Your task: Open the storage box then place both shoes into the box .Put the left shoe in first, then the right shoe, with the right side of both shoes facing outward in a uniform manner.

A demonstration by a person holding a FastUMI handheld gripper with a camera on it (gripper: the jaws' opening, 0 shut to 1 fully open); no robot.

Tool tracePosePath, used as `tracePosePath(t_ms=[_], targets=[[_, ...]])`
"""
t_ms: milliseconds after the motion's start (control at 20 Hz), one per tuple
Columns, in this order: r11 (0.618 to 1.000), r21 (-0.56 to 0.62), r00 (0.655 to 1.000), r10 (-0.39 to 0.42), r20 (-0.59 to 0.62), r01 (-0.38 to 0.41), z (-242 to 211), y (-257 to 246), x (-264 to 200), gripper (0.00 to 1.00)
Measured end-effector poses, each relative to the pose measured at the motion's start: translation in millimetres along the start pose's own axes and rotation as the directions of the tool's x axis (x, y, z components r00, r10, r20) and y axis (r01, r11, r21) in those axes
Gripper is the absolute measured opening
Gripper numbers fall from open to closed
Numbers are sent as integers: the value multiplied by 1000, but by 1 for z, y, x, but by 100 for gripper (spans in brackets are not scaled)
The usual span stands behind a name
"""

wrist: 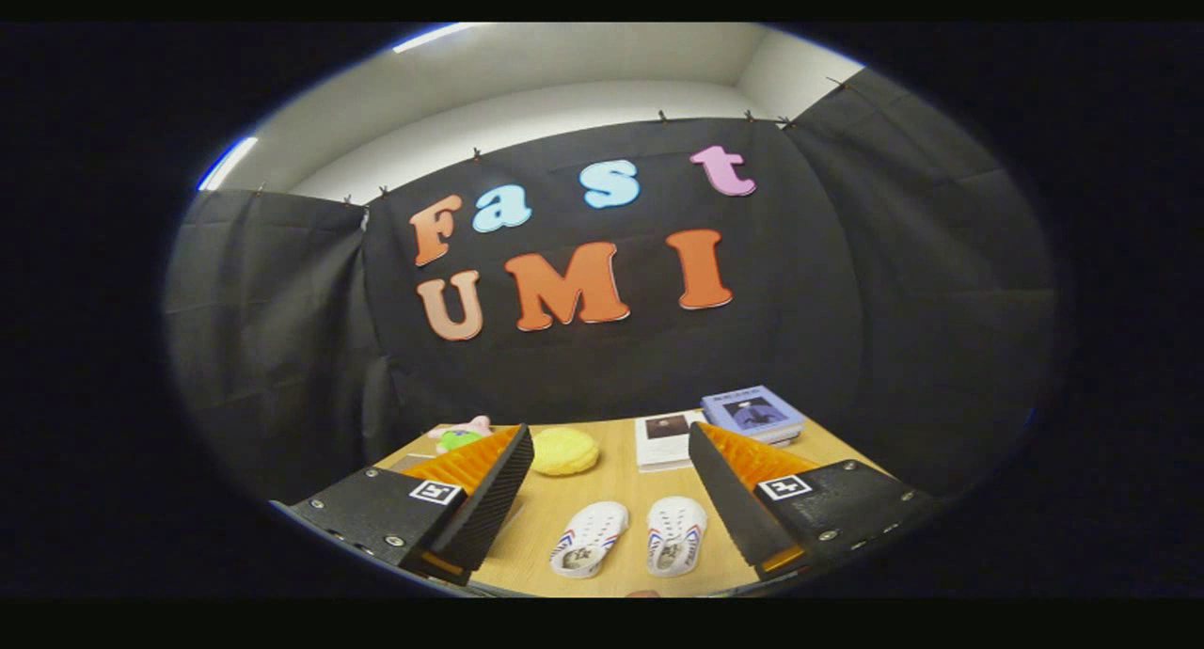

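Two small white shoes with red and blue stripes lie side by side on the wooden table: one shoe on the left and the other shoe on the right, toes pointing away from me. My gripper is raised above the table and stands open, with both shoes low between its two fingers and untouched. Nothing is held.
A yellow round plush sits beyond the shoes, and a green and pink toy lies behind the left finger. Books and a white booklet rest at the table's far right. Black cloth walls close in the booth.
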State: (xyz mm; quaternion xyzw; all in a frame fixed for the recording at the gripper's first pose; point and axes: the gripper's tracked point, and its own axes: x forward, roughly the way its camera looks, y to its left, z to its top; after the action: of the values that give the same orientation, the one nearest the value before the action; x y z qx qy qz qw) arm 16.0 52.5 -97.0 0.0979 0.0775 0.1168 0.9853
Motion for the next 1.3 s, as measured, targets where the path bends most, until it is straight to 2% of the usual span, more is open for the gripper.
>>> tracePosePath(t_ms=[200,450,700,850,1200,1300], targets=[[980,169,990,121,-71,-108,-52,14,26,98],[908,379,960,244,-139,-176,-115,24,63,99],[786,570,909,388,-156,-238,-169,52,85,98],[691,668,861,486,-148,-276,-196,83,93,98],[507,801,752,649,-112,-318,-231,139,99,98],[479,816,729,676,-108,-324,-238,149,101,98]])
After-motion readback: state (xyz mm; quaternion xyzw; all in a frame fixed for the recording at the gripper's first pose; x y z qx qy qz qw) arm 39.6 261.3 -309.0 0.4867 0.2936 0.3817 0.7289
